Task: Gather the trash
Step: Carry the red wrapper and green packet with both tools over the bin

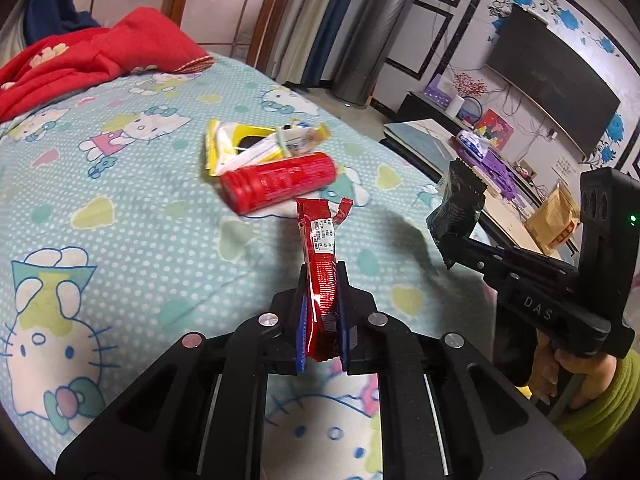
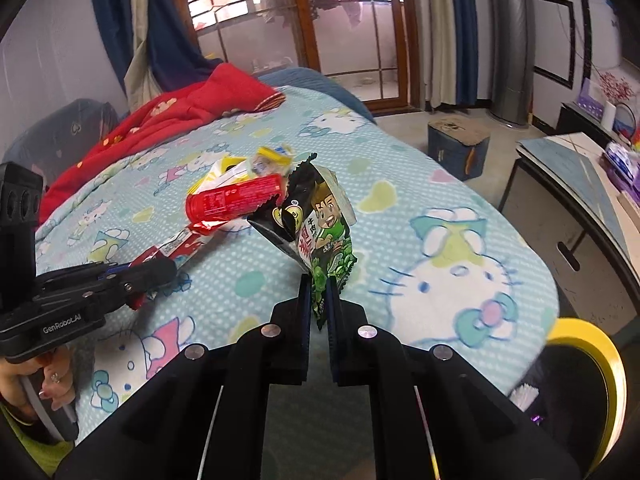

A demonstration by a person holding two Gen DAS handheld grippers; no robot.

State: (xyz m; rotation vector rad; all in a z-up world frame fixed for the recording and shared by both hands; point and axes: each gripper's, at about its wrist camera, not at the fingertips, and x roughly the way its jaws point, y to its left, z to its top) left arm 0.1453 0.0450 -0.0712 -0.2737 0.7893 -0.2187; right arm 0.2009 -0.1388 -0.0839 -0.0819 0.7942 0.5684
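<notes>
My left gripper point(image 1: 322, 276) is shut on a red foil wrapper point(image 1: 320, 252) and holds it upright above the bed; it also shows in the right wrist view point(image 2: 150, 272). My right gripper point(image 2: 318, 284) is shut on a black and green snack packet point(image 2: 320, 224), held above the bed; it shows in the left wrist view point(image 1: 458, 210). A red can point(image 1: 278, 182) lies on its side on the bed, also in the right wrist view point(image 2: 236, 198). Yellow and white wrappers point(image 1: 248, 144) lie just behind the can.
The bed has a light blue cartoon-cat sheet point(image 1: 120, 220). A red quilt point(image 1: 80, 56) lies at the far end. A bin with a yellow rim point(image 2: 588, 364) stands at the bed's right edge. A low table point(image 2: 580, 184) and a cardboard box point(image 2: 458, 144) stand to the right.
</notes>
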